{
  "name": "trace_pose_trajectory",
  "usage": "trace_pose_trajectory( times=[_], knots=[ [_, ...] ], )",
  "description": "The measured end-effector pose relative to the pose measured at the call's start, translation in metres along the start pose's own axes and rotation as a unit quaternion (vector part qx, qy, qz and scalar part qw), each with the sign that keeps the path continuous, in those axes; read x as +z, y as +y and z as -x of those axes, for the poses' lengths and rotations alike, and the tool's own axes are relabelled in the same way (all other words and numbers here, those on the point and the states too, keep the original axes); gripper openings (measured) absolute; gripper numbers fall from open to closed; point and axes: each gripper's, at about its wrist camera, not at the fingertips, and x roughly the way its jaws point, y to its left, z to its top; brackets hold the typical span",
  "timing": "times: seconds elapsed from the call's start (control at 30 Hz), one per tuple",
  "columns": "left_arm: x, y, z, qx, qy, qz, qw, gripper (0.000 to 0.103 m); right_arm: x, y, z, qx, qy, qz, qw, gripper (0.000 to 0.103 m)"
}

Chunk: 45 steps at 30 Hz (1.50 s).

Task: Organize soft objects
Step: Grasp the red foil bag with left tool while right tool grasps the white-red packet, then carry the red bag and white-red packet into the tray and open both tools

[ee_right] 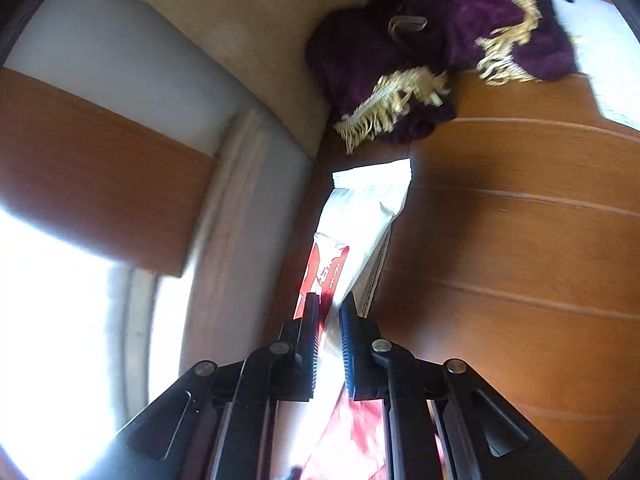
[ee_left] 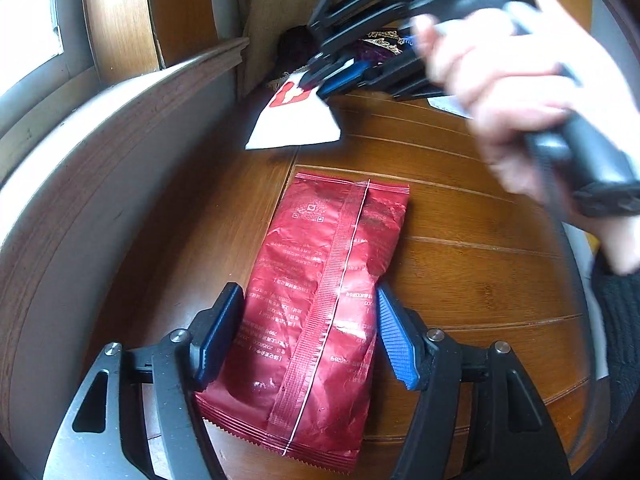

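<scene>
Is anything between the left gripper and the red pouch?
Nothing visible. The left gripper already straddles the red pouch on the wooden table, a finger on each side. The right gripper holds a white packet farther back.

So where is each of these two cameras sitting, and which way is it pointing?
Left wrist: sits on the left gripper, looking forward and down at a red foil packet on the wooden table; its fingers straddle the packet, and the person's right hand shows.
Right wrist: sits on the right gripper, looking along the table at a purple fringed cloth; its fingers pinch a white packet.
Shared: white packet, right gripper, table, cloth.
</scene>
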Motion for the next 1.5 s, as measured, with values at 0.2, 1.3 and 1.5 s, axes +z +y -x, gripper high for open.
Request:
trace_pose_trajectory(
  times=[0.2,1.3,1.5],
  knots=[
    [0.003,-0.005,-0.007,0.008,0.008,-0.011,0.9999,0.069,-0.048,-0.015,0.084,0.007,-0.055,0.025,0.998,0.010],
    [0.032,-0.054,0.000,-0.216,0.058,0.073,0.9719,0.057,-0.210,-0.100,0.222,-0.007,-0.182,0.082,0.980,0.010],
    [0.034,-0.066,0.023,-0.240,0.025,0.074,0.9677,0.057,-0.215,-0.098,0.243,-0.029,-0.201,0.089,0.975,0.010]
  ],
)
